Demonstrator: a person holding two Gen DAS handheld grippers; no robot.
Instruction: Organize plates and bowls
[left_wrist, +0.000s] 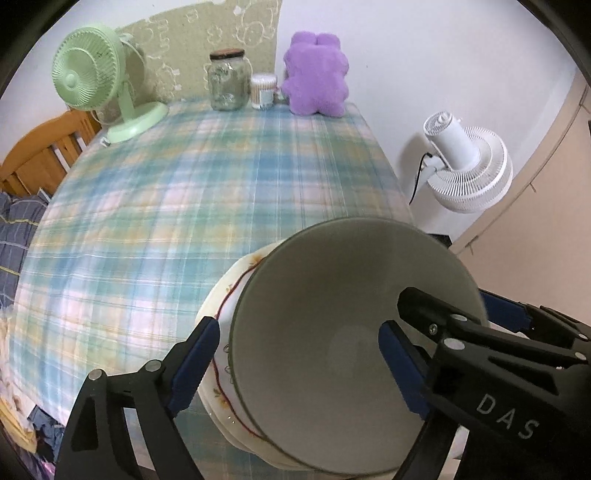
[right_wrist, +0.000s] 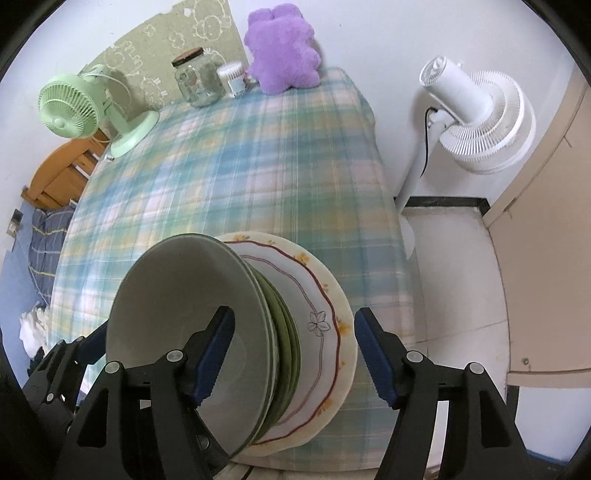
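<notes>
A stack of dishes stands at the near edge of the plaid-covered table (left_wrist: 184, 184). On top is a grey-green bowl (left_wrist: 314, 295) (right_wrist: 173, 288), under it several green dishes (right_wrist: 286, 325), and at the bottom a white floral plate (left_wrist: 218, 306) (right_wrist: 317, 295). My left gripper (left_wrist: 299, 365) is open. One pad is outside the bowl's left rim and the other is inside the bowl, neither pressing. My right gripper (right_wrist: 295, 332) (left_wrist: 443, 295) is open too. Its left pad hangs inside the bowl and its right pad stands beyond the plate's rim. A left-gripper finger (right_wrist: 92, 341) shows beside the bowl.
At the table's far end stand a green fan (left_wrist: 92, 70), a glass jar (left_wrist: 227, 81), a cotton-swab tub (left_wrist: 263, 90) and a purple plush (left_wrist: 316, 74). A white floor fan (right_wrist: 476, 107) and a cabinet door (right_wrist: 546, 258) are to the right. A wooden chair (left_wrist: 40, 151) is to the left.
</notes>
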